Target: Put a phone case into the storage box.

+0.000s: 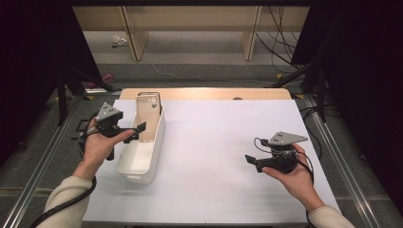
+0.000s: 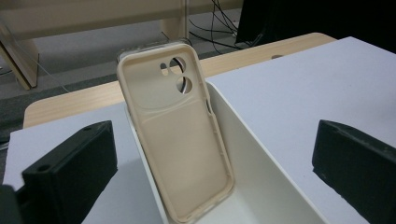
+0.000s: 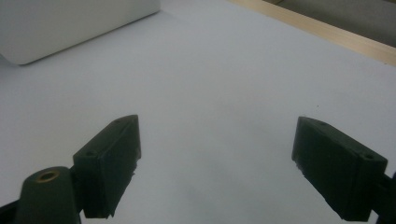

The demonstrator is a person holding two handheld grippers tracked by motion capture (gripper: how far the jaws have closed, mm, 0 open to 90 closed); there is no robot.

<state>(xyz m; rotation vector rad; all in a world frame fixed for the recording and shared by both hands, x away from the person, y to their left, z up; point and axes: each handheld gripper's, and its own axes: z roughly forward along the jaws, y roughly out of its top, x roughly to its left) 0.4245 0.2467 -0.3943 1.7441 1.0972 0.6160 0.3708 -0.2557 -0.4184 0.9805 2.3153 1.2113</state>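
A beige phone case stands upright in the far end of a white bin, leaning on the bin's wall. In the left gripper view the phone case shows its hollow inside and its camera cutouts, and the bin wall runs along its right. My left gripper is open at the bin's left rim, jaws wide apart on either side of the case and not touching it. My right gripper is open above the white table cover at the right, holding nothing.
The wooden table edge shows beyond the cover. In the right gripper view a corner of the bin sits far off at the top left. Shelving legs and cables lie on the floor behind the table.
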